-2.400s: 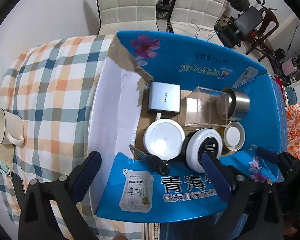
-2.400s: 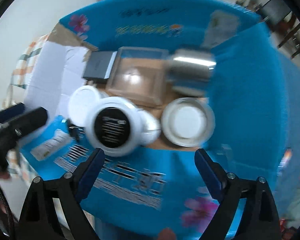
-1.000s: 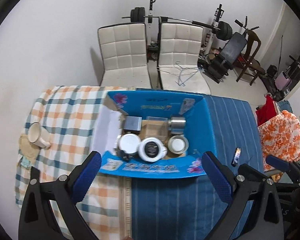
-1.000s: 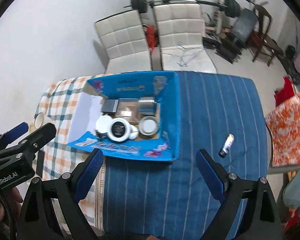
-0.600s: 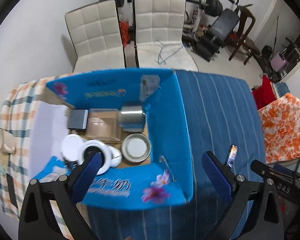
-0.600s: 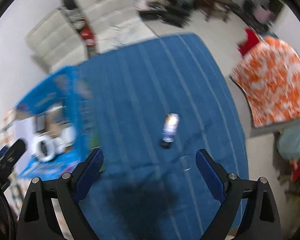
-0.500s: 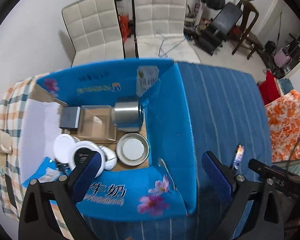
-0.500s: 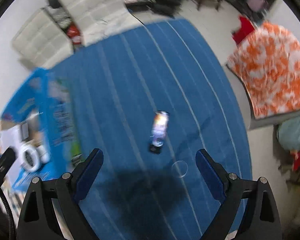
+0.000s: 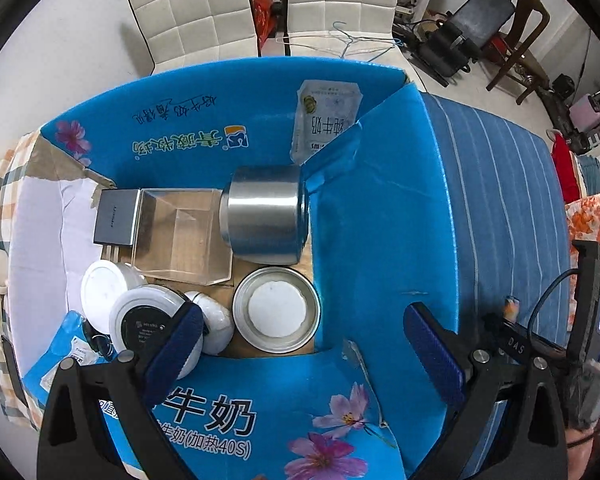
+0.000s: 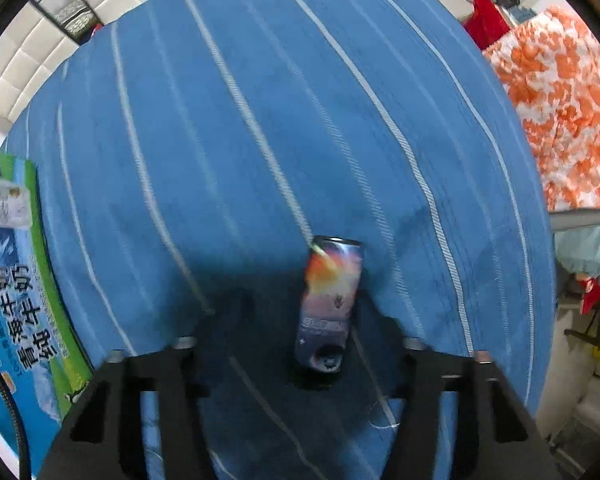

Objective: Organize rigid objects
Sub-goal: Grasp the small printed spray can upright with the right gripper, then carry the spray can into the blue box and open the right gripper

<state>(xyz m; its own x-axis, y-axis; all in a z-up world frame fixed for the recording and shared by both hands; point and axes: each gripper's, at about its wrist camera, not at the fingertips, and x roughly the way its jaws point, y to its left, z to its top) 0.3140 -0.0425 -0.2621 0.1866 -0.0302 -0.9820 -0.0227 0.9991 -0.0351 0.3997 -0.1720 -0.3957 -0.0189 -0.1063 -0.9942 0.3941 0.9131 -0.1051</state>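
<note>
Our left hand-held gripper (image 9: 300, 332) hangs spread over the blue carton (image 9: 384, 216) on the bench, white chairs (image 9: 196, 4) behind. Our right hand-held gripper (image 10: 300, 356) is closing beside the colourful small cylinder (image 10: 330, 304) lying on the blue striped cloth (image 10: 228, 120); whether it pinches, we cannot tell.

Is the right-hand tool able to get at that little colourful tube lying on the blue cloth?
Probably yes. The little colourful tube lies alone on the blue striped cloth, with nothing over or beside it. The right tool points down at it, and its jaws are closing with the tube between them.
</note>
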